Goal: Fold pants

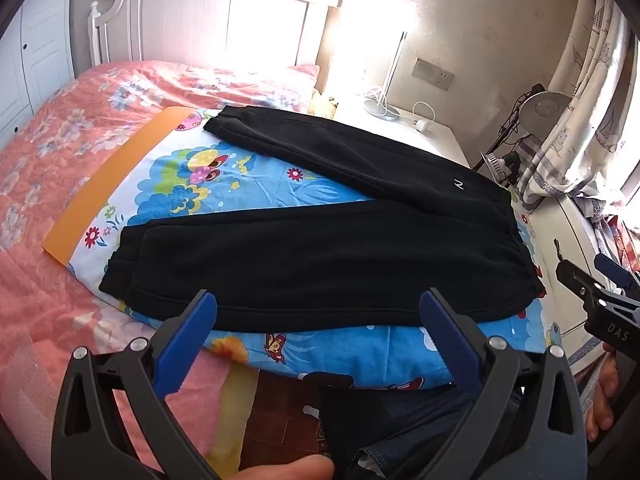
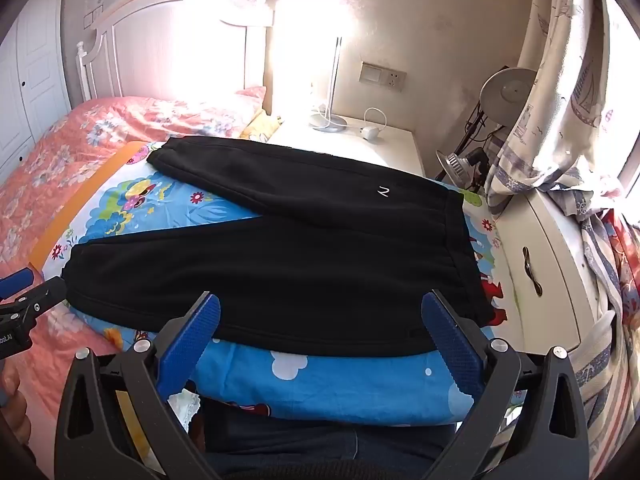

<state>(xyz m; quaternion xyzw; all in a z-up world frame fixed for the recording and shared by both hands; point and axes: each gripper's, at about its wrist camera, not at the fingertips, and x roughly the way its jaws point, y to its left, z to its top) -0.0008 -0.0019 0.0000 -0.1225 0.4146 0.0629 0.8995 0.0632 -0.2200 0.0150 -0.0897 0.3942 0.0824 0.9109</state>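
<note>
The black pants [image 1: 340, 248] carry a small white mark like the letter "N" near the waistband, seen in both views [image 2: 383, 191]. In the left wrist view the right hand-held gripper [image 1: 600, 280], at the frame's right edge, bears the white letters "DAS" on its black body. In the right wrist view the left hand-held gripper [image 2: 24, 292], at the frame's left edge, shows a white print cut off by the edge, of which only the end, "AI", can be made out with letters before it too unclear to tell.
</note>
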